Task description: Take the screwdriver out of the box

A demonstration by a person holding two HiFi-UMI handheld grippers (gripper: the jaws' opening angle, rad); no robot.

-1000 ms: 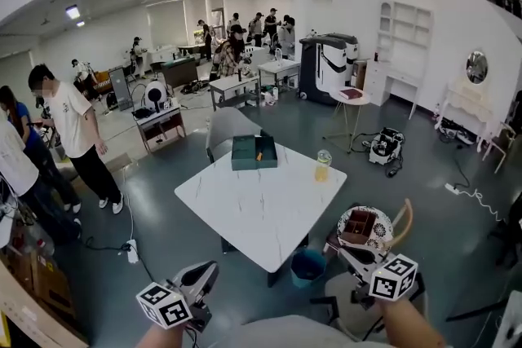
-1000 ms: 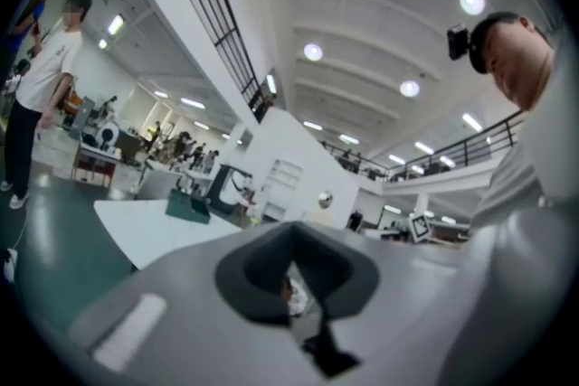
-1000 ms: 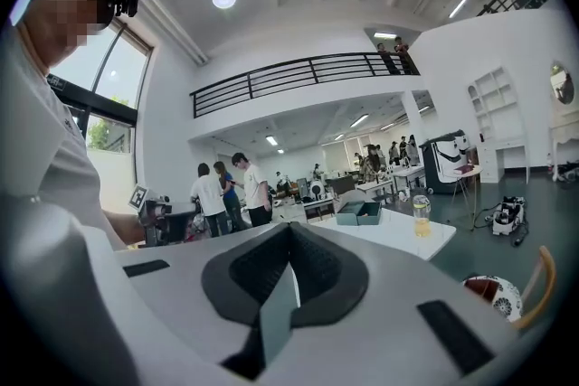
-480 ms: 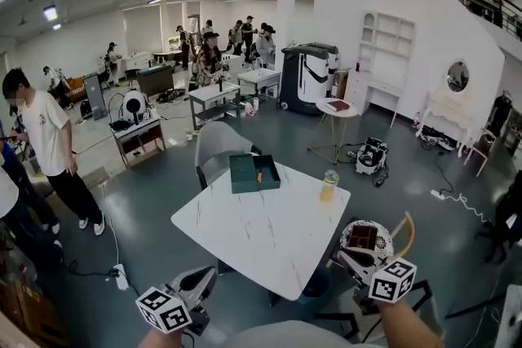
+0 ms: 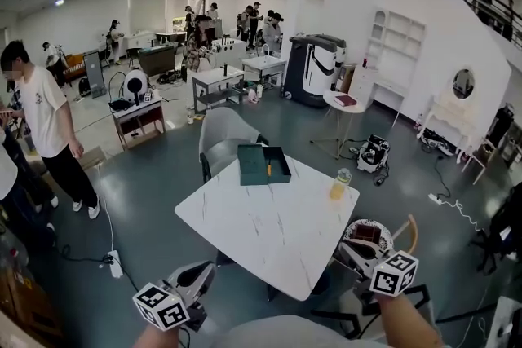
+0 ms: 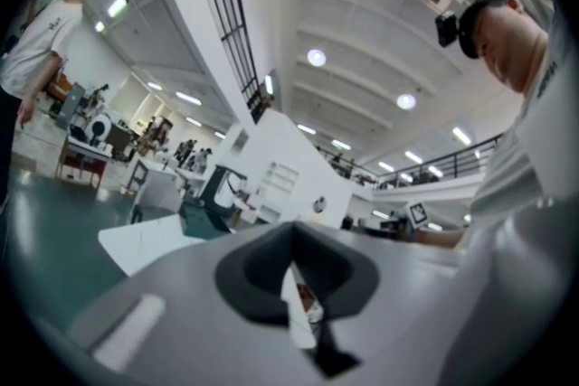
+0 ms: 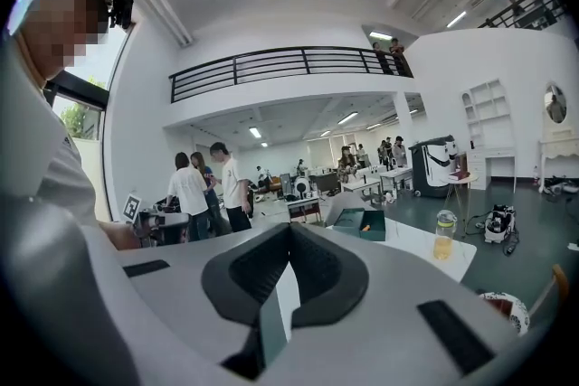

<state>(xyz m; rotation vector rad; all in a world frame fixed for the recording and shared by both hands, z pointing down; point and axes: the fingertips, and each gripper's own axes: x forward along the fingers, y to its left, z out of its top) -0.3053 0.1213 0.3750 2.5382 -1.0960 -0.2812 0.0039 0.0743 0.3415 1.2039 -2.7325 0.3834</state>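
A dark green open box (image 5: 263, 165) sits at the far corner of the white marble table (image 5: 261, 224). The orange-handled screwdriver (image 5: 268, 169) lies inside it. Both grippers hang low at the near side, well short of the table and far from the box. The left gripper (image 5: 208, 270) is shut and empty, and so is the right gripper (image 5: 347, 250). The left gripper view shows the left gripper (image 6: 291, 232) with jaws together and the box (image 6: 201, 219) far ahead. In the right gripper view, the box (image 7: 362, 223) and screwdriver (image 7: 365, 228) lie beyond the shut right gripper (image 7: 289, 229).
A bottle of yellow liquid (image 5: 340, 184) stands at the table's right corner. A grey chair (image 5: 223, 136) is behind the box. A round patterned stool (image 5: 369, 234) with a brown tray stands by the right gripper. Several people stand at the left and at the back of the hall.
The whole view has drawn closer to the table, and both grippers have come forward with it. Their jaws stay together. The box and screwdriver have not moved.
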